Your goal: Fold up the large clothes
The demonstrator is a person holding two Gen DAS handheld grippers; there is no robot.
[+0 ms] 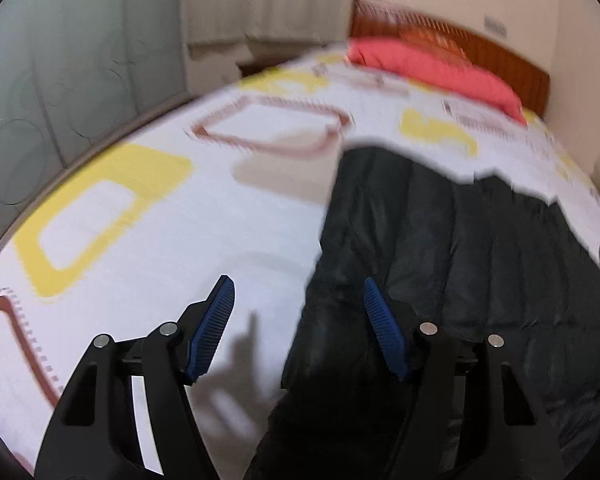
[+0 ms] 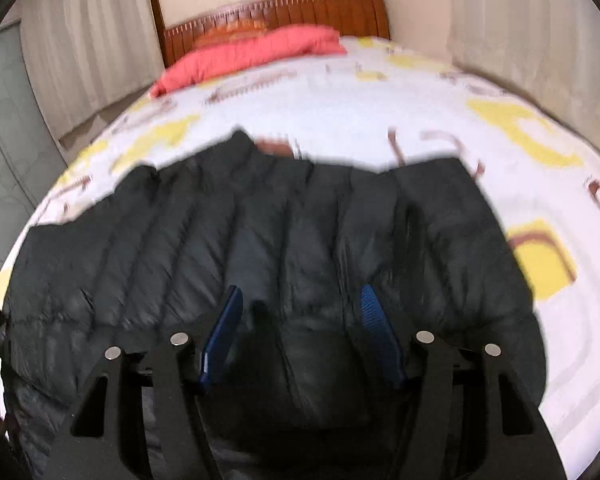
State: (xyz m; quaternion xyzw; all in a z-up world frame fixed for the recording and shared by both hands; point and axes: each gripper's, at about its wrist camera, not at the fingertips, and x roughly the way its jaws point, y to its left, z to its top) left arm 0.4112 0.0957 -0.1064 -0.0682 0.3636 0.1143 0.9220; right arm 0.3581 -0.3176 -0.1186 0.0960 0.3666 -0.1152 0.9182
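Observation:
A black quilted puffer jacket lies spread on the bed, filling the right half of the left wrist view and the middle of the right wrist view. My left gripper is open and empty, hovering over the jacket's left edge, one blue pad over the sheet and one over the jacket. My right gripper is open and empty, hovering above the middle of the jacket. Both views are blurred.
The bed has a white sheet with yellow and brown shapes. A coral pillow lies by the wooden headboard. Curtains hang on the right, a pale wardrobe stands left.

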